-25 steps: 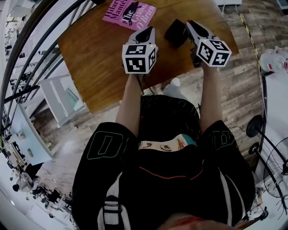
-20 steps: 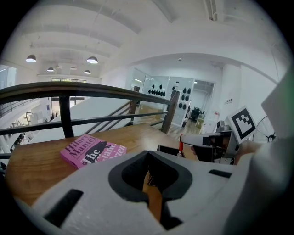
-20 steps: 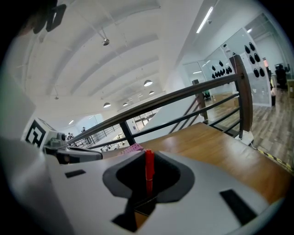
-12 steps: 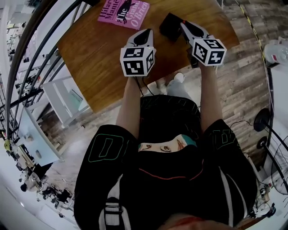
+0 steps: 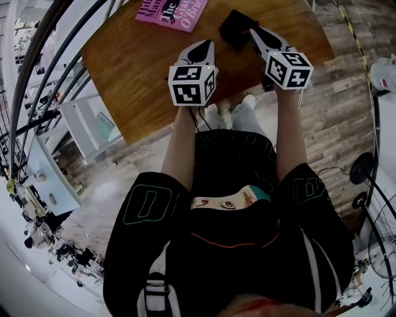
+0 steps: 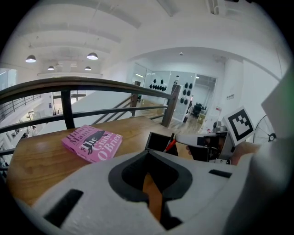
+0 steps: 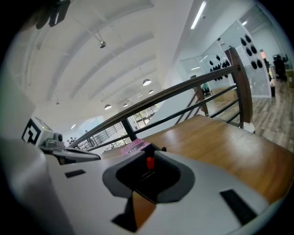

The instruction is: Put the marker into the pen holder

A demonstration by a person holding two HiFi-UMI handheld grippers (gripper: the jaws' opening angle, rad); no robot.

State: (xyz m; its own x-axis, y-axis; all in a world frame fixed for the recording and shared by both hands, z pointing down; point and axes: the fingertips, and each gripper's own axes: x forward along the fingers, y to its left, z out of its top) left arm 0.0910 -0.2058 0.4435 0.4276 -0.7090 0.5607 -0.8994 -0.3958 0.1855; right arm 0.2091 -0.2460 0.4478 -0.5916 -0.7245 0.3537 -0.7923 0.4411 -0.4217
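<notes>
Red-tipped marker (image 7: 149, 162) pinched in right claw (image 5: 256, 34), slanting down at the black pen holder (image 5: 234, 28) on the worktop (image 5: 136, 68), apparently lined up for release. Left claw (image 5: 200, 48) clenched, empty, held aside.

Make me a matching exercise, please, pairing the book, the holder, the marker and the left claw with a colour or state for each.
Things:
1. book
2. holder
3. marker
4. left claw

Descriptions:
A. shut and empty
B. pink
C. gripped by the right claw
D. black, open-topped

Pairs: 1-B, 2-D, 3-C, 4-A
</notes>
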